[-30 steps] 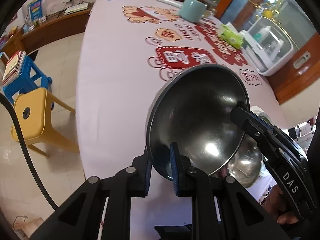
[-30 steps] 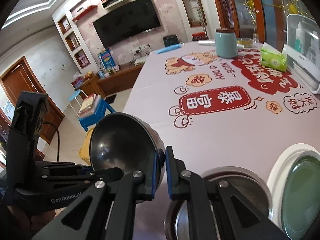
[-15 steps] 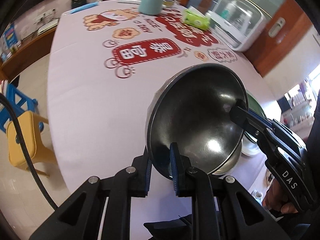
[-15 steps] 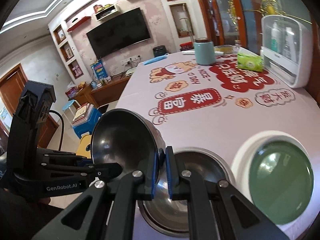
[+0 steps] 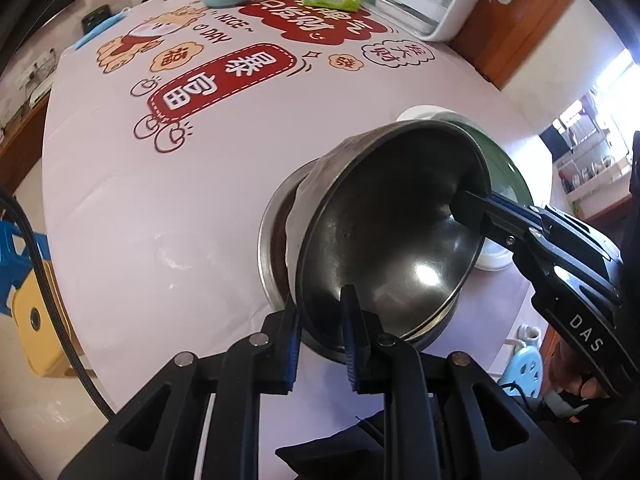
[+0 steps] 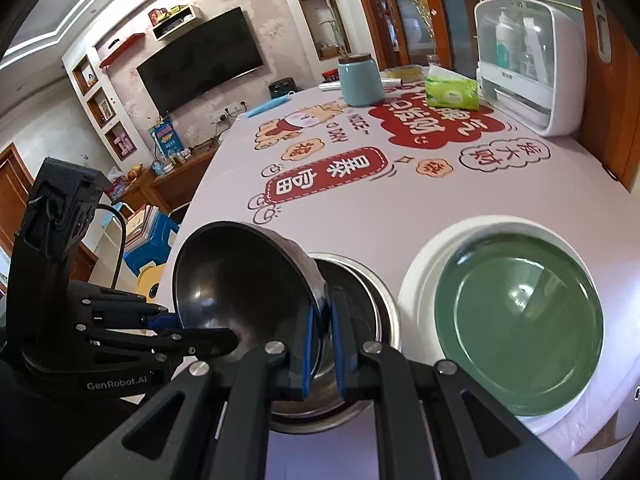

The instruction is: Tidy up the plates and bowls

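**Q:** Bowls and plates — where were they, and how were they held?

**A:** Both grippers held one dark steel bowl (image 5: 384,240) by opposite sides of its rim. The left gripper (image 5: 320,344) pinched the near rim, one pad inside and one outside. The right gripper (image 6: 320,344) pinched the far rim the same way. The bowl was tilted and hung just over a second steel bowl (image 6: 360,280) resting on the worktop (image 5: 180,200). Two grips on opposite edges probably kept the slippery, shallow bowl from swinging while it was lined up for nesting.

**Q:** And the plates?

**A:** A green plate (image 6: 520,344) lay on a wider white plate (image 6: 416,280), just beside the resting bowl. Like seemed stacked with like, so the tilted bowl looked bound for the bowl beneath it.

**Q:** Could any writing be read?

**A:** Yes. The left gripper's body read "GenRobot.AI" in the right wrist view, and the right gripper's body read "DAS" in the left wrist view. The pink tablecloth (image 6: 400,208) carried "NICE DAY" beside a cartoon figure, plus red and orange panels of large Chinese characters, seen upside down. A white lidded box (image 6: 528,80) at the far edge bore a small label, too small to read. The print on a green tissue pack (image 6: 452,94) was also illegible.
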### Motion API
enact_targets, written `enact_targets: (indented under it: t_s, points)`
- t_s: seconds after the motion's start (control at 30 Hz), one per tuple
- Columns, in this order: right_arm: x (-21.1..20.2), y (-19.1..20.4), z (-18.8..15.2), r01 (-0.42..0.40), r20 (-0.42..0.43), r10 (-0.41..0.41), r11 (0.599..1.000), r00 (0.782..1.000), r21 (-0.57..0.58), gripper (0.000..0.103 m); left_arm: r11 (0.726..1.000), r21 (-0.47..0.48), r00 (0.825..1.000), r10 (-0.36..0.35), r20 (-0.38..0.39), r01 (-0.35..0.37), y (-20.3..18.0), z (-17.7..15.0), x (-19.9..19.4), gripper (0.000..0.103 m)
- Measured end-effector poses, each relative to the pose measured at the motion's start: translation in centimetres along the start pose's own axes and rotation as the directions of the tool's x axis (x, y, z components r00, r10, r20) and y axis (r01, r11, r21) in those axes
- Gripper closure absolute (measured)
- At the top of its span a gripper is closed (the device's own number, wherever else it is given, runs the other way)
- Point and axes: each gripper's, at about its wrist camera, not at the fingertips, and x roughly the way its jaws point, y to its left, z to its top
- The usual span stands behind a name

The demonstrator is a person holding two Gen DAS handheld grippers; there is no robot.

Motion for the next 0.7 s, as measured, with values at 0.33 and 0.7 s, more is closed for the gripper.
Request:
enact_targets:
  t_s: [0.33,0.7]
  points:
    - [0.18,-0.16,0.08,0.006,-0.003,-0.006,1.0,1.0,0.005,0.087,1.0,0.01,1.0,0.006,-0.013,-0.006,0.17,0.36,0.63,0.084]
    - [-0.18,-0.6,0.08,0.046,-0.004,-0.046,0.998,0.999,0.039,0.087,1.0,-0.011,1.0,0.016,0.021,-0.015,0.8,0.25,-0.03,0.078]
